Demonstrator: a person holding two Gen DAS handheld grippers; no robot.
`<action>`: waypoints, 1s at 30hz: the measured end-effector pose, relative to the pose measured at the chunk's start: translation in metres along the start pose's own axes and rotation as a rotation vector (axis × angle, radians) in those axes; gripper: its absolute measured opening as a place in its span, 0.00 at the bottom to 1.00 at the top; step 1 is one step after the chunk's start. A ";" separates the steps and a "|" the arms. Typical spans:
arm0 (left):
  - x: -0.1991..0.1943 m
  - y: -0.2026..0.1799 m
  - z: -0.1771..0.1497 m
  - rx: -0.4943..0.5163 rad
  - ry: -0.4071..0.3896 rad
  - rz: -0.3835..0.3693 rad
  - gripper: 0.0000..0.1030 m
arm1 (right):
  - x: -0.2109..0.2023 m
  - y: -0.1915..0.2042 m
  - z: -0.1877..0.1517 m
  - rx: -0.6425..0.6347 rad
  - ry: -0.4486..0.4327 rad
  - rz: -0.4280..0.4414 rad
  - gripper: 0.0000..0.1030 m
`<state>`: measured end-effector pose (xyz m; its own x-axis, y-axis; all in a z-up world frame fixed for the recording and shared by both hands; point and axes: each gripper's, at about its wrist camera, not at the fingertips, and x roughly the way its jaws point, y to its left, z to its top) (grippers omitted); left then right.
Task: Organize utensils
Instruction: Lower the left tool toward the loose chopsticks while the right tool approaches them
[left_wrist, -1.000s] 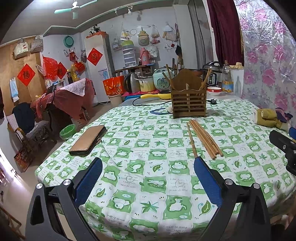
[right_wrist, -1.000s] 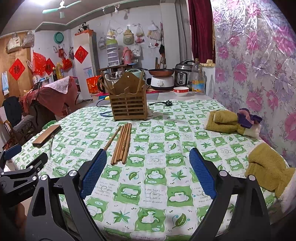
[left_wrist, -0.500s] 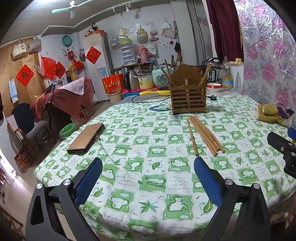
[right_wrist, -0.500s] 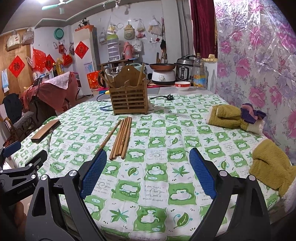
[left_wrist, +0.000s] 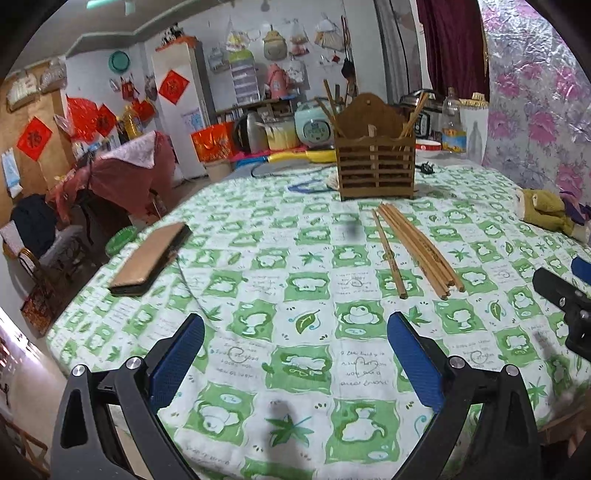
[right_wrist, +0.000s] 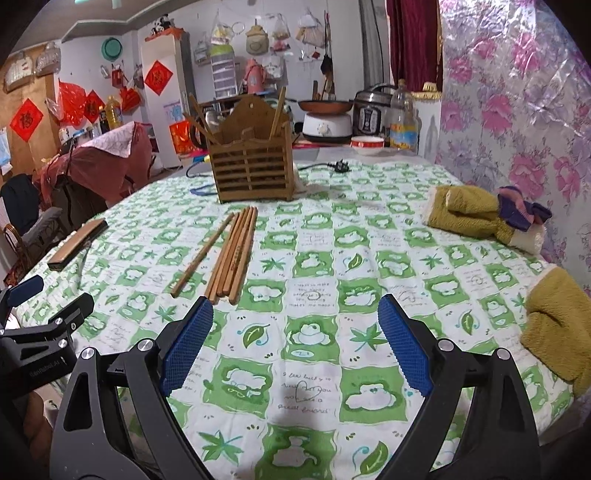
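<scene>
Fingers (right_wrist: 188, 341) apart; five chopsticks (right_wrist: 231, 254)

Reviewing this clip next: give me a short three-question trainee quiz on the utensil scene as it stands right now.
1. True or false: the right gripper is shut on a chopstick.
2. Multiple choice: where do the loose chopsticks lie relative to the wooden holder? A) inside it B) flat on the tablecloth in front of it C) on the brown wallet
3. Fill in: one chopstick lies slightly apart from the bundle, on its ____ side in the left wrist view.

Key
1. False; both it and the left gripper are open and hold nothing.
2. B; a few other sticks already stand in the holder.
3. Left.
</scene>
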<state>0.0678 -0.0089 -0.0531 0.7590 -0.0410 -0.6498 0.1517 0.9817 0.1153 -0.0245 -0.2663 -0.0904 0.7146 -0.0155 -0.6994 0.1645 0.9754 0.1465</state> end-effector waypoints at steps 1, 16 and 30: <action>0.004 0.002 0.001 -0.002 0.015 -0.009 0.95 | 0.003 0.000 0.000 0.000 0.008 0.000 0.86; 0.051 -0.034 0.019 0.063 0.156 -0.138 0.95 | 0.032 -0.005 0.000 0.004 0.078 0.013 0.85; 0.116 -0.055 0.040 0.100 0.389 -0.228 0.95 | 0.039 -0.009 0.007 -0.003 0.079 0.042 0.85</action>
<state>0.1730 -0.0750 -0.1048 0.4077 -0.1624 -0.8986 0.3624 0.9320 -0.0041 0.0064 -0.2772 -0.1136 0.6647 0.0431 -0.7458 0.1330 0.9756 0.1749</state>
